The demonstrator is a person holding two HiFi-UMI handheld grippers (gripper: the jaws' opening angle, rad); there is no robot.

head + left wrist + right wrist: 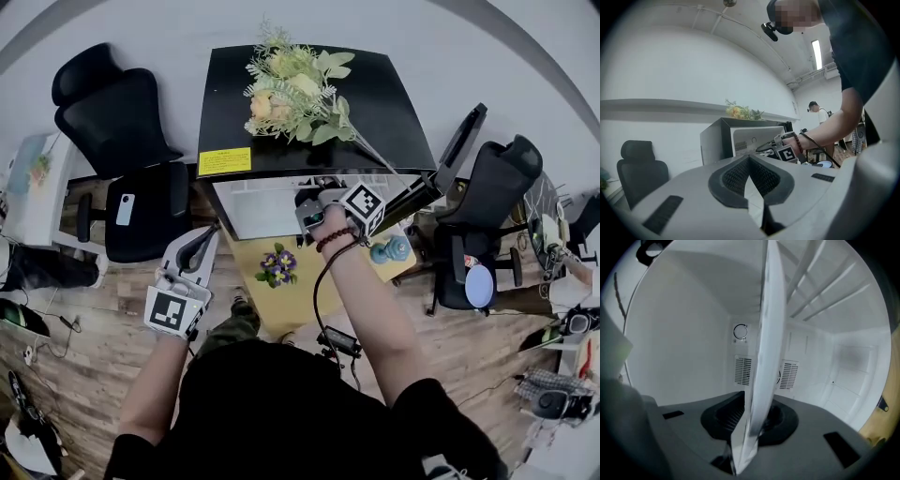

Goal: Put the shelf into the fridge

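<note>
An office with a wood floor and black chairs (117, 131) surrounds a small black fridge (398, 117), its door (461, 148) open. The right gripper (750, 420) clamps the white shelf (766, 357) by its near edge, already inside the white cavity, probably to steer it onto the wall ribs. That forearm stretches forward. The left gripper (750, 176), jaws together and empty, hangs low at the left, clear of the opening.

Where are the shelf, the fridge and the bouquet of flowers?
shelf (764, 357): right gripper view, on its pale panel, seen edge-on above the jaws.
fridge (398, 112): head view, on a bare part of its black top.
bouquet (292, 94): head view, on the middle blooms.
</note>
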